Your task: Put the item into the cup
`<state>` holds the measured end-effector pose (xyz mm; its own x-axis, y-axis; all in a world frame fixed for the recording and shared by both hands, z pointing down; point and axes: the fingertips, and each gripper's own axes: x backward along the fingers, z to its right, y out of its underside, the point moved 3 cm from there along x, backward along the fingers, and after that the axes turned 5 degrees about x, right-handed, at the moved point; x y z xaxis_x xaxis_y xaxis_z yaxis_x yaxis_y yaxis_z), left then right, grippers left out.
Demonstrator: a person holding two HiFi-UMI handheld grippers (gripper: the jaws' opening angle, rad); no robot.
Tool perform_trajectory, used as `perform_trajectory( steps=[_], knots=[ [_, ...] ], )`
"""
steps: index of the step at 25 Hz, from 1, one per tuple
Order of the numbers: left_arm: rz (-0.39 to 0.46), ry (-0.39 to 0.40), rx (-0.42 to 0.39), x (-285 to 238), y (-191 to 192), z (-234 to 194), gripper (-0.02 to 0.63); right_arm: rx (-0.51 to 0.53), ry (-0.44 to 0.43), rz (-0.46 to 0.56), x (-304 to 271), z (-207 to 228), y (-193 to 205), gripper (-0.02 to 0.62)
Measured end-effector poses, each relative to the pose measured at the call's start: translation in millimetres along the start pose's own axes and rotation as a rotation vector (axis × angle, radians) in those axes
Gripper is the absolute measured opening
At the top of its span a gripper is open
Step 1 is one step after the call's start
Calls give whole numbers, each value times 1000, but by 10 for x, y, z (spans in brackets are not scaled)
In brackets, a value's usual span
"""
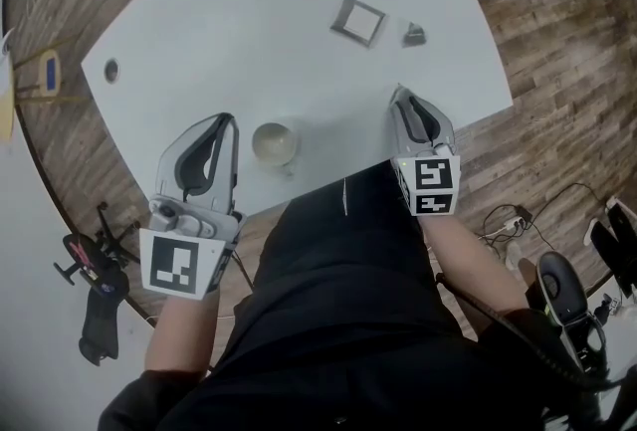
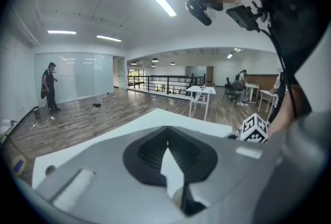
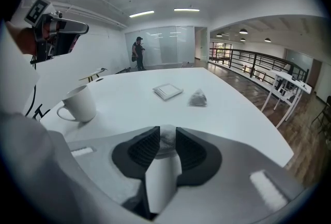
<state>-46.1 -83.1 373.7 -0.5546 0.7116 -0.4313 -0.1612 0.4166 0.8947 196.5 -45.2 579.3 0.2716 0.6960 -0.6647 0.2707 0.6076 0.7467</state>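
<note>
Judging by the layout, barely begun. Lying untouched toward the far right edge of the desk (image 1: 249, 1), beside a square packet (image 1: 358, 20): pyramid sachet (image 1: 414, 35). Standing by the near edge: cup (image 1: 273, 142). Right gripper (image 3: 166, 137) narrowly parted, left gripper (image 2: 167, 135) pinched together, both empty. Left to do: reach, grasp, carry, drop in.

I can read no words, numbers or brand names anywhere. The only printed signs are black-and-white square patterns made of blocks, not letters. One fills the upper face of the marker cube (image 1: 179, 265) on my left tool (image 1: 224, 120). Two more sit on the faces of the second cube (image 1: 430, 185) on my right tool (image 1: 400, 96). In the gripper views the same patterns show small and give nothing to read.
</note>
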Motion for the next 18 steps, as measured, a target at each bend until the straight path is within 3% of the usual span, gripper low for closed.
perform_trajectory(
  steps=[10, 18],
  knots=[
    [3, -26, 16, 107, 27, -49, -2, -1, -21, -20, -24, -36, -8, 6],
    [20, -32, 12, 143, 7, -40, -3, 9, -23, -6, -3, -11, -33, 5]
  ],
)
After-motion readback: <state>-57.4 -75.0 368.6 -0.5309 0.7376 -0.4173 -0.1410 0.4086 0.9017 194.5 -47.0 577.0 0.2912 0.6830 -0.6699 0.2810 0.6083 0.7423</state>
